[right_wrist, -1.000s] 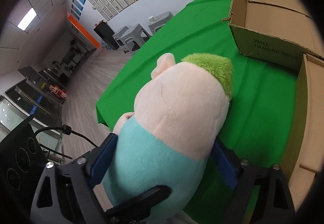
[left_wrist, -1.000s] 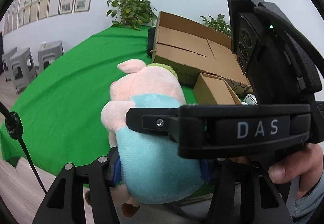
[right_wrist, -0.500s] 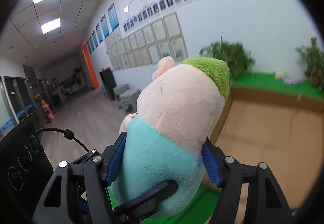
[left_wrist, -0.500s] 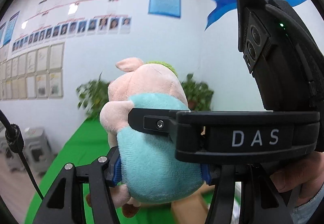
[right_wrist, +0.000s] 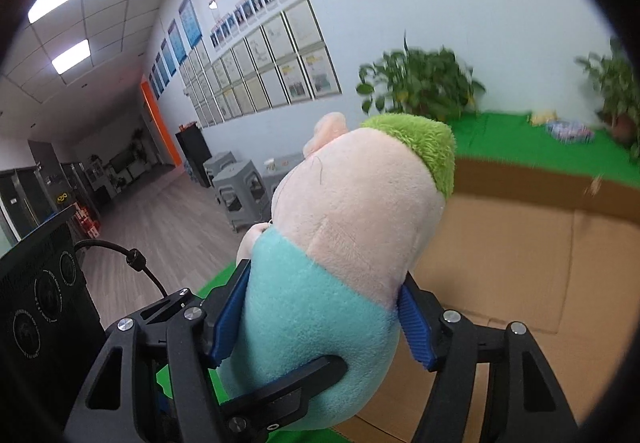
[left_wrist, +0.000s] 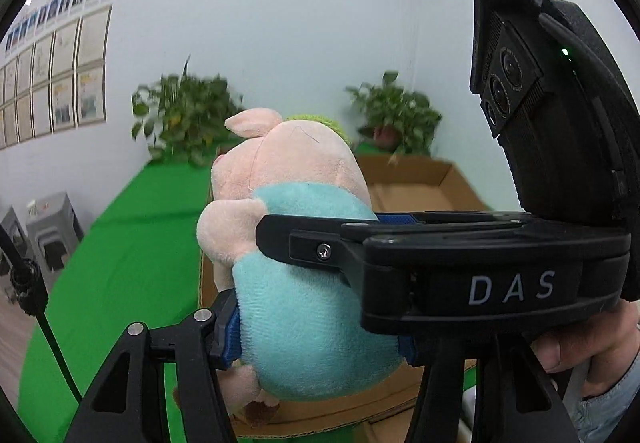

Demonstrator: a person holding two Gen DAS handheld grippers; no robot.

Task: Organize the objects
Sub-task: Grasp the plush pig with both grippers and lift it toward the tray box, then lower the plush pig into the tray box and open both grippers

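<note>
A plush pig (left_wrist: 304, 283) with a pink head, teal shirt and green tuft hangs in the air, held from two sides. My left gripper (left_wrist: 316, 339) is shut on its teal belly, blue pads pressed in. My right gripper (right_wrist: 322, 323) is shut on the same teal body of the plush pig (right_wrist: 340, 243), its black finger (left_wrist: 304, 247) crossing the left wrist view. The left gripper's finger (right_wrist: 280, 391) shows under the toy in the right wrist view. An open cardboard box (right_wrist: 520, 263) lies just beyond and below the toy; the same box (left_wrist: 420, 187) shows behind it.
The green tablecloth (left_wrist: 132, 243) spreads left of the box. Potted plants (right_wrist: 420, 83) stand at the far wall, with small items (right_wrist: 568, 131) near them. Grey stools (right_wrist: 240, 195) sit on the floor at left. A person's hand (left_wrist: 580, 343) grips the right gripper.
Both grippers have carried the plush pig up and forward, from above the table's near part to over the open box. The right pads have pressed further into the teal body.
</note>
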